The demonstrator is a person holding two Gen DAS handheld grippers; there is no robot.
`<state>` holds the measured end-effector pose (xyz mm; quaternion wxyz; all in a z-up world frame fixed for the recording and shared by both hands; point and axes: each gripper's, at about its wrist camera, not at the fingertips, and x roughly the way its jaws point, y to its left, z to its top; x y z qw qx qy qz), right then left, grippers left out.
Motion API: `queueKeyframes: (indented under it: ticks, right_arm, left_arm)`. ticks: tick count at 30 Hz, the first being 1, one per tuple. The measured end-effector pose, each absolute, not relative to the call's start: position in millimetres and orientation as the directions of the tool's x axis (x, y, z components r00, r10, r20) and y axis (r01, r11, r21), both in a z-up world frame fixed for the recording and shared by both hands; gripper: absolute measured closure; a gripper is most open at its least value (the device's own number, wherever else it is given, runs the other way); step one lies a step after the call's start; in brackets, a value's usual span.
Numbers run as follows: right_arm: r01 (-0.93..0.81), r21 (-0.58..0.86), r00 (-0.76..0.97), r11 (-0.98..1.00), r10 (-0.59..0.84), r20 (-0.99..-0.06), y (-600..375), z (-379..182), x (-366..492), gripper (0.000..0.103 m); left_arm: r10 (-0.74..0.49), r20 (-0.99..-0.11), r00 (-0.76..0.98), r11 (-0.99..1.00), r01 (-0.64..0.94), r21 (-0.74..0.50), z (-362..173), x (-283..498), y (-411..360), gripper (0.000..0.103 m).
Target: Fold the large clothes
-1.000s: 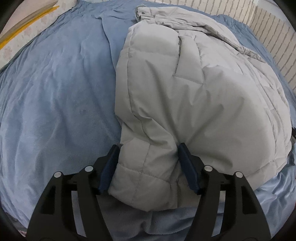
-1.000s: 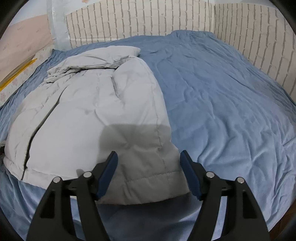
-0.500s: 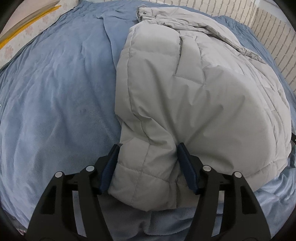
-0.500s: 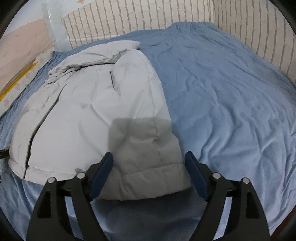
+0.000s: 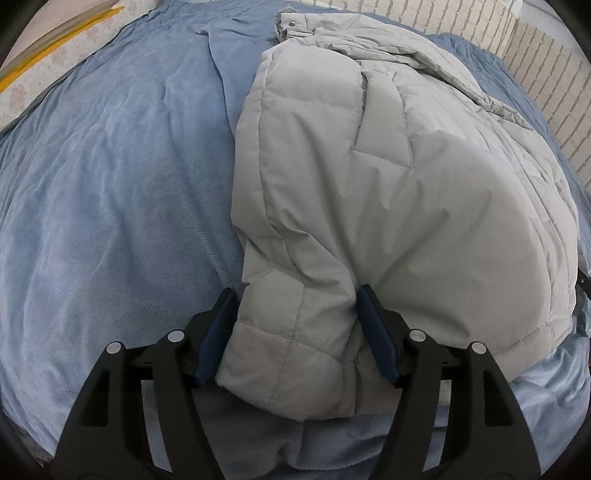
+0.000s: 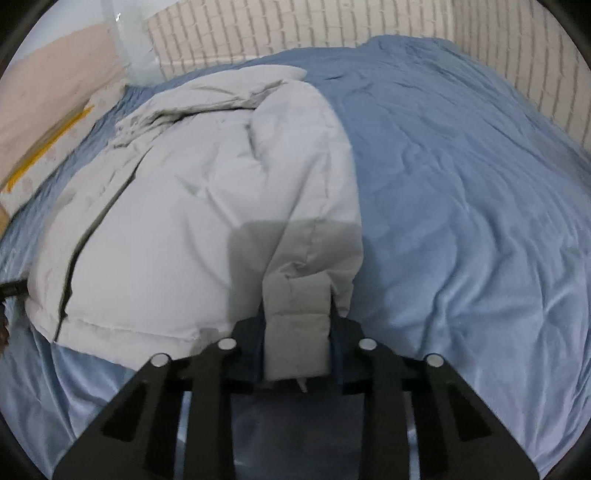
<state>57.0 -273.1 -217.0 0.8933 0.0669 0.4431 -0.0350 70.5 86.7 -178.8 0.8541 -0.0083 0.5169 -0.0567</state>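
**Inspector:** State the position of the garment.

**Onlooker:** The grey padded jacket [image 5: 369,184] lies spread on the blue bedspread [image 5: 110,184], collar end toward the brick-pattern wall [image 6: 295,33], hem end nearest the person. Taking the jacket as reference: open bedspread on both sides of it, the wall beyond its collar.

**Inspector:** Left gripper?

**Onlooker:** The left gripper [image 5: 295,332] sits at the jacket's near left hem corner. Its blue pads [image 5: 376,332] stand wide, one either side of a thick bunch of the padding, and both appear to press into it. I judge that a grip on a bulky fold, not open jaws.

**Inspector:** Right gripper?

**Onlooker:** The right gripper [image 6: 297,332] is at the jacket's near right hem corner. Its jaws are closing, and a narrow pinched column of hem stands squeezed between them. That view is somewhat blurred.

**Inspector:** Step in hand?

**Onlooker:** In my judgement, securing both hem corners ahead of a lengthwise fold. The fold itself is not yet begun.

**Inspector:** Requirement for the next move?

**Onlooker:** Both corners raised together and carried level toward the collar. The padding is springy and slick, so an uneven lift could skew the fold or let a corner slip.
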Motion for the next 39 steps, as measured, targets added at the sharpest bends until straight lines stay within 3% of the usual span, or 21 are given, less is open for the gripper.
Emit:
queueKeyframes:
  ticks: [2, 6, 9, 13, 15, 17, 18, 20, 21, 22, 24, 29, 32, 39]
  right_arm:
    - [0.122, 0.089, 0.585, 0.989, 0.001, -0.811, -274, -220, 61, 0.073]
    - [0.134, 0.07, 0.561, 0.988, -0.017, -0.827, -275, -225, 69, 0.058]
    - [0.143, 0.066, 0.567, 0.987, -0.027, -0.824, -276, -225, 66, 0.055]
    - [0.167, 0.092, 0.569, 0.982, -0.02, -0.822, -283, -226, 64, 0.048]
    - [0.18, 0.101, 0.565, 0.979, -0.019, -0.825, -286, -228, 64, 0.044]
    - [0.178, 0.105, 0.559, 0.978, -0.013, -0.829, -286, -229, 67, 0.044]
    - [0.173, 0.098, 0.555, 0.98, -0.015, -0.832, -284, -229, 68, 0.045]
    - [0.149, 0.098, 0.557, 0.984, -0.001, -0.831, -280, -226, 68, 0.058]
    - [0.14, 0.111, 0.56, 0.984, 0.013, -0.828, -279, -224, 67, 0.072]
    - [0.131, 0.116, 0.566, 0.985, 0.021, -0.824, -277, -219, 67, 0.08]
    - [0.117, 0.1, 0.592, 0.988, 0.011, -0.806, -271, -209, 64, 0.086]
    - [0.126, 0.187, 0.716, 0.974, 0.041, -0.697, -275, -163, 44, 0.09]
    - [0.087, 0.181, 0.757, 0.98, 0.053, -0.651, -267, -135, 32, 0.09]
    - [0.024, 0.162, 0.838, 0.986, 0.069, -0.542, -255, -81, -7, 0.092]
  left_arm:
    - [-0.104, -0.882, 0.46, 0.994, 0.088, -0.071, -178, 70, 87, 0.034]
    - [-0.1, -0.882, 0.461, 0.995, 0.07, -0.076, -176, 70, 93, 0.028]
    - [-0.084, -0.883, 0.462, 0.996, 0.048, -0.069, -175, 66, 97, 0.02]
    - [-0.115, -0.889, 0.444, 0.993, 0.059, -0.1, -178, 66, 101, 0.019]
    - [-0.116, -0.891, 0.44, 0.993, 0.079, -0.09, -179, 67, 97, 0.023]
    - [-0.137, -0.89, 0.435, 0.988, 0.128, -0.09, -179, 71, 88, 0.041]
    - [-0.14, -0.89, 0.435, 0.986, 0.148, -0.083, -178, 73, 85, 0.043]
    - [-0.146, -0.887, 0.437, 0.981, 0.179, -0.074, -176, 76, 80, 0.058]
    - [-0.166, -0.885, 0.436, 0.978, 0.186, -0.092, -173, 78, 80, 0.066]
    - [-0.176, -0.883, 0.435, 0.977, 0.186, -0.103, -171, 78, 81, 0.071]
    - [-0.202, -0.872, 0.447, 0.972, 0.199, -0.123, -162, 75, 82, 0.077]
    - [-0.245, -0.819, 0.519, 0.965, 0.21, -0.156, -128, 54, 92, 0.084]
    - [-0.308, -0.76, 0.573, 0.951, 0.211, -0.226, -97, 35, 105, 0.087]
    - [-0.35, -0.679, 0.645, 0.937, 0.236, -0.258, -49, -4, 109, 0.09]
